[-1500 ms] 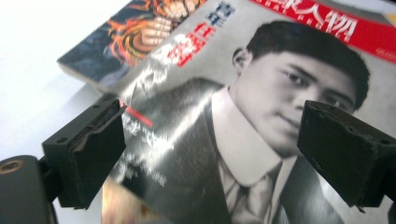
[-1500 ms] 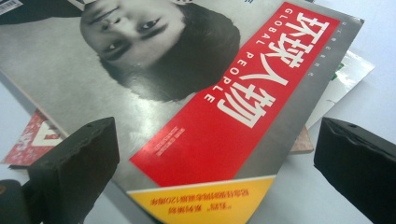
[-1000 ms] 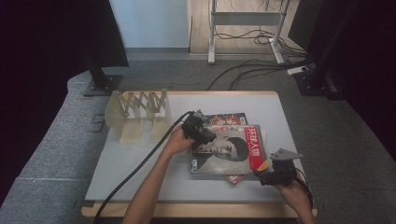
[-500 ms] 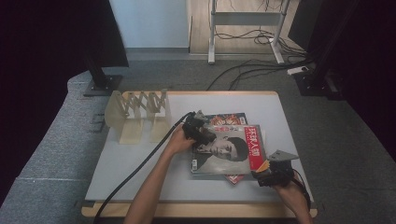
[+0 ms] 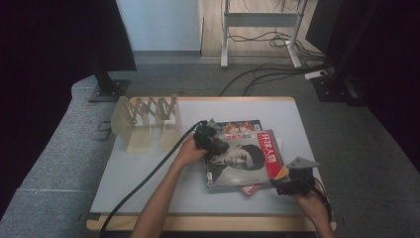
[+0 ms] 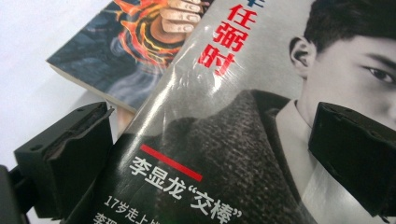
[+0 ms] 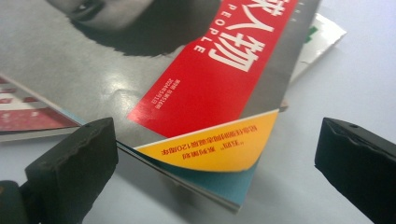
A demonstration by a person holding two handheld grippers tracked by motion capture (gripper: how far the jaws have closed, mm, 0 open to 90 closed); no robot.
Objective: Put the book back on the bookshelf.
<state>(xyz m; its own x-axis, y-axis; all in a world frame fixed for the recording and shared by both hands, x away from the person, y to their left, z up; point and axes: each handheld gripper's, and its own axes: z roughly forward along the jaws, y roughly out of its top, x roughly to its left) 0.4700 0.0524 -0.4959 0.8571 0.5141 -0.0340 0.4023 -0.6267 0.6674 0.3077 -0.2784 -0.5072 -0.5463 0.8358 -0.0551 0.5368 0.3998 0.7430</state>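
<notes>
left claw (image 5: pixel 216 147) open over the top magazine (image 5: pixel 245 161), center-right of frame, stacked on other mags (image 5: pixel 237 126) on the bench (image 5: pixel 148 173). right claw (image 5: pixel 287 182) open at its lower-right corner. folding rack (image 5: pixel 146 121) upper left w/ nothing in it.

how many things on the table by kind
magazines: 3
rack: 1
hand-held grippers, left and right: 2
total: 6
</notes>
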